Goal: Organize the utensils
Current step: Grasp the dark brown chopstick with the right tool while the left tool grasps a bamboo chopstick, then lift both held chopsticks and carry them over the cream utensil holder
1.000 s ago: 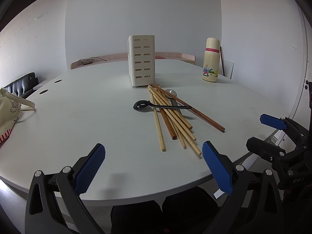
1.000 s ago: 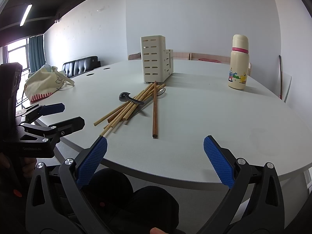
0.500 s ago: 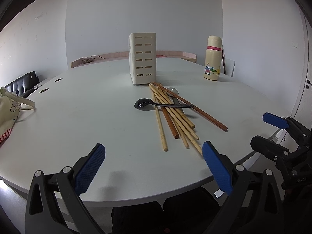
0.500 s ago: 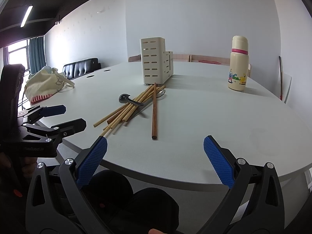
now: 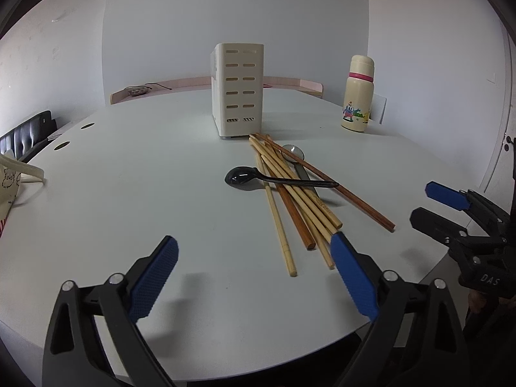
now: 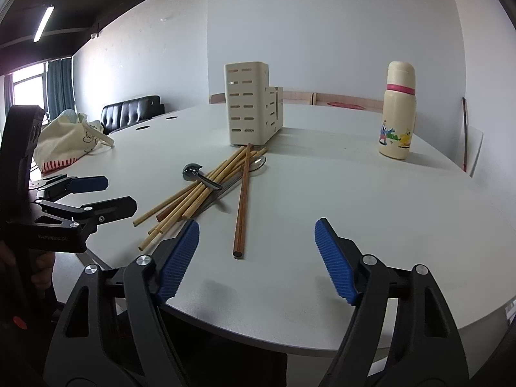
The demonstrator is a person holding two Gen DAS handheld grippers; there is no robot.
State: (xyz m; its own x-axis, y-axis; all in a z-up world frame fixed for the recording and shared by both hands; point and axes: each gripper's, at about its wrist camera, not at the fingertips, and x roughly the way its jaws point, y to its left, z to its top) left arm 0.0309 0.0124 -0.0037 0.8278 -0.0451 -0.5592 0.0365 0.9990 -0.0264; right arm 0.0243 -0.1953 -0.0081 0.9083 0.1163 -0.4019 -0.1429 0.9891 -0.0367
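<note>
A cream slotted utensil holder (image 5: 238,93) (image 6: 251,103) stands upright mid-table. In front of it lies a loose pile: several pale bamboo chopsticks (image 5: 290,190) (image 6: 196,193), dark brown chopsticks (image 5: 342,190) (image 6: 243,193), a black spoon (image 5: 240,175) (image 6: 192,171) across them, and a silver spoon (image 5: 293,153) (image 6: 259,163) partly under them. My left gripper (image 5: 254,248) (image 6: 117,193) hovers over the near table edge, just short of the chopstick ends. Its jaws are closing with nothing between them. My right gripper (image 6: 256,230) (image 5: 425,203) is also closing on nothing, its left pad close to the dark chopstick's end.
A cream thermos bottle (image 5: 358,96) (image 6: 398,113) stands to the right of the holder. A canvas tote bag (image 6: 71,142) (image 5: 9,180) lies at the table's left edge. The round white table (image 5: 129,193) has cable holes at far left. A black sofa (image 6: 132,113) is behind.
Both grippers have moved forward over the table edge toward the utensil pile, and both pairs of jaws have narrowed, the right more than the left. The utensils have not moved.
</note>
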